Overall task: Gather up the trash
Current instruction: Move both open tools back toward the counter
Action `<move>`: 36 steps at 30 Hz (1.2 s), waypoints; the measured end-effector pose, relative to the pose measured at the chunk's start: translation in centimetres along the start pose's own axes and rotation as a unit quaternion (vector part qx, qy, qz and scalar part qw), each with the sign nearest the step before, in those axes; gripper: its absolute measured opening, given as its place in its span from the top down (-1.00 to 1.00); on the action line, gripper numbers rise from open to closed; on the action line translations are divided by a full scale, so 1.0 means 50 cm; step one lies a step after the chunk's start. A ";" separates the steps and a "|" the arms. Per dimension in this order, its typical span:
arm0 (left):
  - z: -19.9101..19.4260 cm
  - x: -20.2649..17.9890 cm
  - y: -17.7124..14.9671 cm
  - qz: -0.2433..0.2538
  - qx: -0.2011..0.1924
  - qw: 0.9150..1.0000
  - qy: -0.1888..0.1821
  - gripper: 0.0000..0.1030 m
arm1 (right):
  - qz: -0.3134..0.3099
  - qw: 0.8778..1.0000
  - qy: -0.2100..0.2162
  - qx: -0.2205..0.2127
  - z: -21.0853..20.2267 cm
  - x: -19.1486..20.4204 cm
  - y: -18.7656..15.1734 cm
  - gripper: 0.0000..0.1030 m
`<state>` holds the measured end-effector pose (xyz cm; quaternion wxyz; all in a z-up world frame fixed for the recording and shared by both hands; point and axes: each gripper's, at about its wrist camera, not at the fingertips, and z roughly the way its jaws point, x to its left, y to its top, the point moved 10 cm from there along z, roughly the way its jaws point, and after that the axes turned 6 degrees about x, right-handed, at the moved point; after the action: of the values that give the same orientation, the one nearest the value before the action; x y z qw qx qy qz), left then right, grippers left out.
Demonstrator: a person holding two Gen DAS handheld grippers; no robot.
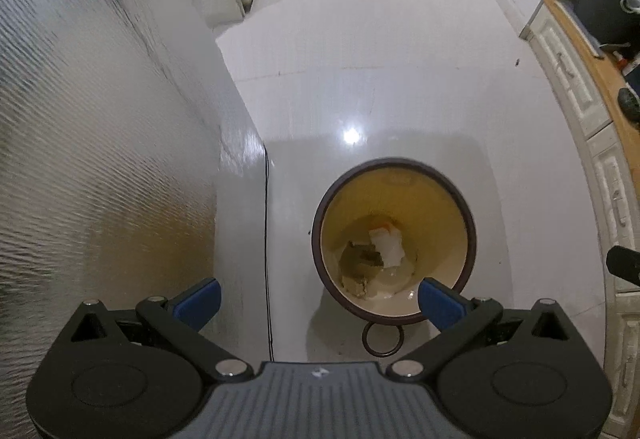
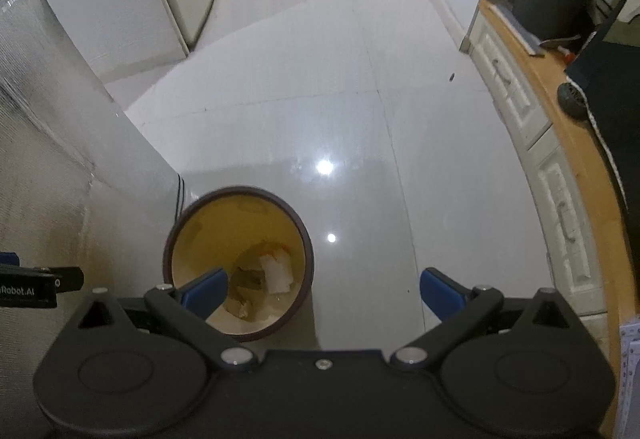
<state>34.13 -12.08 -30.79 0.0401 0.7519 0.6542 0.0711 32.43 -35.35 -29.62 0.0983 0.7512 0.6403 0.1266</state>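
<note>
- Wastebasket [image 1: 394, 239] [image 2: 238, 265]: stands upright on the glossy tiled floor [image 1: 400, 99], beside a textured panel.
- Contents: white crumpled trash [image 1: 386, 245] and brownish scraps lie at the bottom.
- Left tongs [image 1: 318, 299]: spread wide, empty, above the wastebasket.
- Right tongs [image 2: 322, 293]: spread wide, empty.

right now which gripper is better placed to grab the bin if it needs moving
Probably the left gripper: open and empty, with the bin right by its right fingertip. The right gripper is open and empty too, but the bin sits off toward its left finger.
</note>
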 end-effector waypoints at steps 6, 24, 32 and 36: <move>-0.089 -0.005 -0.003 0.004 -0.036 0.999 -0.008 -1.00 | 0.001 0.999 0.005 -0.039 -0.090 -0.012 0.005 -1.00; -0.395 0.010 -0.042 0.018 -0.170 0.985 -0.013 -1.00 | -0.018 0.985 0.027 -0.172 -0.377 -0.002 0.012 -1.00; -0.547 0.064 -0.058 0.013 -0.249 0.968 -0.012 -1.00 | -0.043 0.971 0.040 -0.233 -0.496 0.051 0.028 -1.00; -0.613 0.101 -0.070 0.011 -0.281 0.960 -0.007 -1.00 | -0.060 0.962 0.054 -0.263 -0.549 0.094 0.039 -1.00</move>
<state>26.52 -7.58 -0.80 0.2530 0.7183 0.5991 0.2473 26.25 -31.41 -2.68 0.2649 0.6516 0.6325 0.3244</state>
